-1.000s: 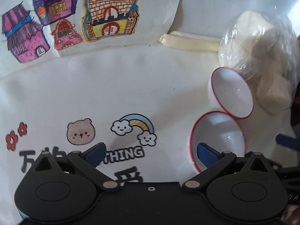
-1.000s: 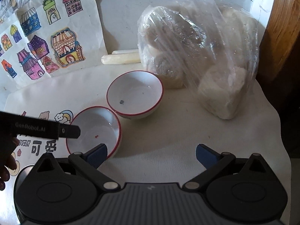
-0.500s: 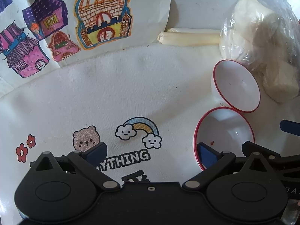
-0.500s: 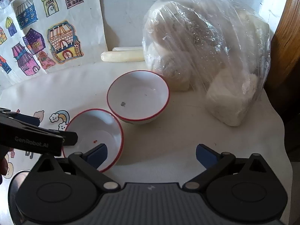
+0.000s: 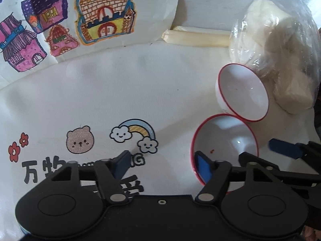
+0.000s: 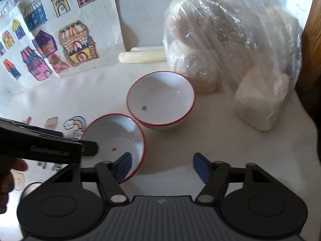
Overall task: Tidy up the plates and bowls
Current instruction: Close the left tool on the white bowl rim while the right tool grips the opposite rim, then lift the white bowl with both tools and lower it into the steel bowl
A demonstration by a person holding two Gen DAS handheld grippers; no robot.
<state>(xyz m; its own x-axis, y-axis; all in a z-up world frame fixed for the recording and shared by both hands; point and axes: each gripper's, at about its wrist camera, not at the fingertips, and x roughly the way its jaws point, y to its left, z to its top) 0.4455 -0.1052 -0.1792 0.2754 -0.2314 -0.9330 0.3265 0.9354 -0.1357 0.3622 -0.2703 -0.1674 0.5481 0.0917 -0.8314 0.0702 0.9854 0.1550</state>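
Note:
Two white bowls with red rims stand side by side on a printed white cloth, the near bowl [image 5: 224, 146] [image 6: 114, 138] and the far bowl [image 5: 242, 92] [image 6: 160, 100]. My left gripper [image 5: 162, 165] hangs at the near bowl's left side. Its jaws are closing, the right pad lies over the bowl's left rim, and nothing is pressed. My right gripper [image 6: 162, 165] is at the same bowl's right side, also closing. Its left pad is over the inside and the rim lies between the jaws, unpressed. Each view shows a finger of the other gripper, the right one [image 5: 284, 150] and the left one [image 6: 60, 146].
A clear plastic bag of white lumps [image 6: 230, 56] stands just behind the far bowl. A pale roll [image 6: 142, 57] lies by the wall. A sheet with drawn coloured houses [image 5: 80, 20] leans at the back left. Dark wood [image 6: 313, 40] borders the right edge.
The jaws of both grippers have narrowed from wide open to about half. Both hands stay at the near bowl, barely shifted.

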